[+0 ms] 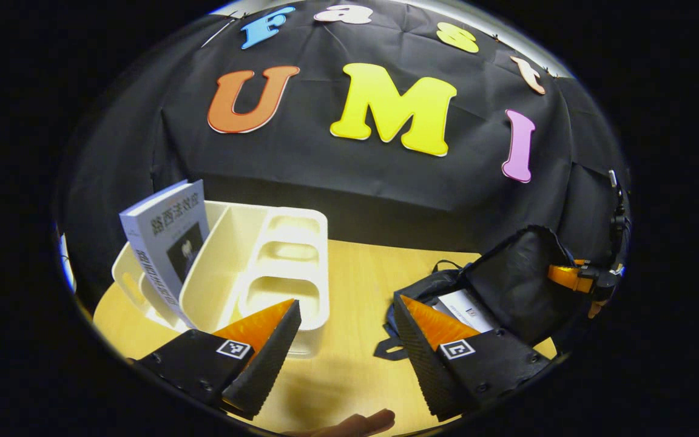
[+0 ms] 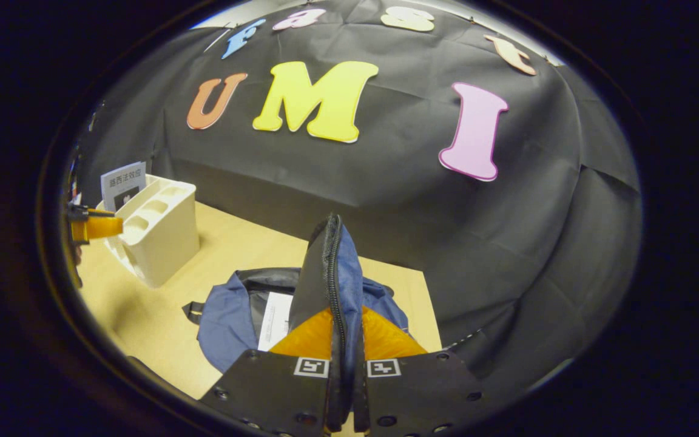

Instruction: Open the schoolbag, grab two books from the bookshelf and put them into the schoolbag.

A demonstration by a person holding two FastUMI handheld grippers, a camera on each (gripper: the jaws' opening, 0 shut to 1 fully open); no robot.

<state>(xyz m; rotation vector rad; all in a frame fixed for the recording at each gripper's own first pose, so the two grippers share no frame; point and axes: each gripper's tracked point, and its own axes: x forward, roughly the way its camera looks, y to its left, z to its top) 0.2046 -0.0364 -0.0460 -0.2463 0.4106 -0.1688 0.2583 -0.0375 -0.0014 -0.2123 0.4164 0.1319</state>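
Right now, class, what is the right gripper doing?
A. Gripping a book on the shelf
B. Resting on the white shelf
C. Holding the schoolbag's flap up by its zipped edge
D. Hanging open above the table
C: in the right gripper view the right gripper has both fingers pressed on the flap of the schoolbag, holding it upright, with a book inside.
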